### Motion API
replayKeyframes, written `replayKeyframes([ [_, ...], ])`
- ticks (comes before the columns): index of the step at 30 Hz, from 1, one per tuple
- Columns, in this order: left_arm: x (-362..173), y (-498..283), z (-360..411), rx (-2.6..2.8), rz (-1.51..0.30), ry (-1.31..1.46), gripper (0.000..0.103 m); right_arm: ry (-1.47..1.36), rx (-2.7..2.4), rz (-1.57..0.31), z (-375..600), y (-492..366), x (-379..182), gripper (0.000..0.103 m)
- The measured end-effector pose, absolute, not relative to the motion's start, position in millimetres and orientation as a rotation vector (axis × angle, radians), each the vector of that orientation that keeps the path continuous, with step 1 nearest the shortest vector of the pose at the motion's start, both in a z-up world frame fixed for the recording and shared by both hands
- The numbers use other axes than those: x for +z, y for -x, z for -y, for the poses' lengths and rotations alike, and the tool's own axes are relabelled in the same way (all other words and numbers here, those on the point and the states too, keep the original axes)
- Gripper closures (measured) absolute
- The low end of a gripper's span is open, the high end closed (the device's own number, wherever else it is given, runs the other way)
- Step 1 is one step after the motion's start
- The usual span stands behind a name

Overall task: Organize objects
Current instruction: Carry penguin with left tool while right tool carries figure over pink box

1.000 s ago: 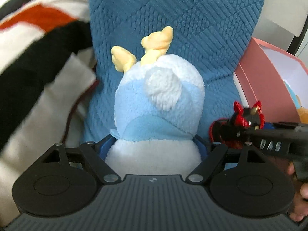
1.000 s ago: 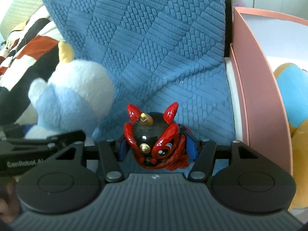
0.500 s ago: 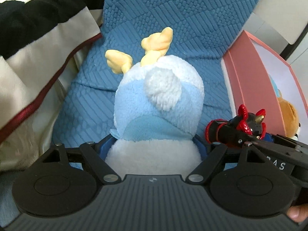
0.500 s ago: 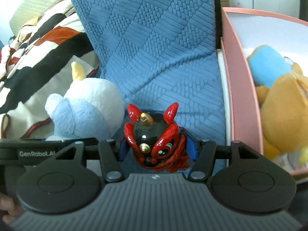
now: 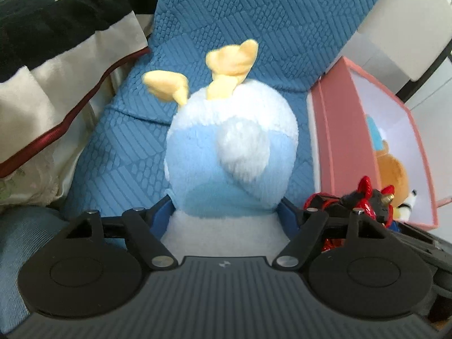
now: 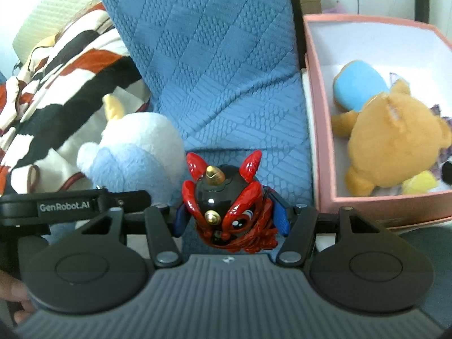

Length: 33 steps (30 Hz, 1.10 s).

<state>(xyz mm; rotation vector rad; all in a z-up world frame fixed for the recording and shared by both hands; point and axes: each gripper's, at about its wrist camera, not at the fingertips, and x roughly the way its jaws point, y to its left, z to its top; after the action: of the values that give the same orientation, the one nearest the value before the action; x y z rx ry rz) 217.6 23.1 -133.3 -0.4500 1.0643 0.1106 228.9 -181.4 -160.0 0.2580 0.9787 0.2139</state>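
The left gripper (image 5: 227, 214) has its fingers clamped on a pale blue plush toy (image 5: 230, 152) with yellow feet; its jaws have just been closing a little on the soft body. The right gripper (image 6: 231, 220) grips a glossy red-and-black horned figurine (image 6: 226, 212) between its blue fingers (image 6: 279, 214). Both toys hang above a blue quilted cushion (image 6: 214, 56), side by side. To the right sits a pink box (image 6: 316, 130) — an orange plush bear (image 6: 392, 138) lies inside. A striped blanket (image 5: 56, 28) lies left.
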Motion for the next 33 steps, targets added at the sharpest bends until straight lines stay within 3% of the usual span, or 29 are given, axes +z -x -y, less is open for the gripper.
replayKeyframes([
  [33, 37.3, -288.9, 92.0, -0.102, -0.943, 0.382, 0.028, -0.337, 0.173, -0.803, 283.6, -242.4, -15.9, 0.041],
])
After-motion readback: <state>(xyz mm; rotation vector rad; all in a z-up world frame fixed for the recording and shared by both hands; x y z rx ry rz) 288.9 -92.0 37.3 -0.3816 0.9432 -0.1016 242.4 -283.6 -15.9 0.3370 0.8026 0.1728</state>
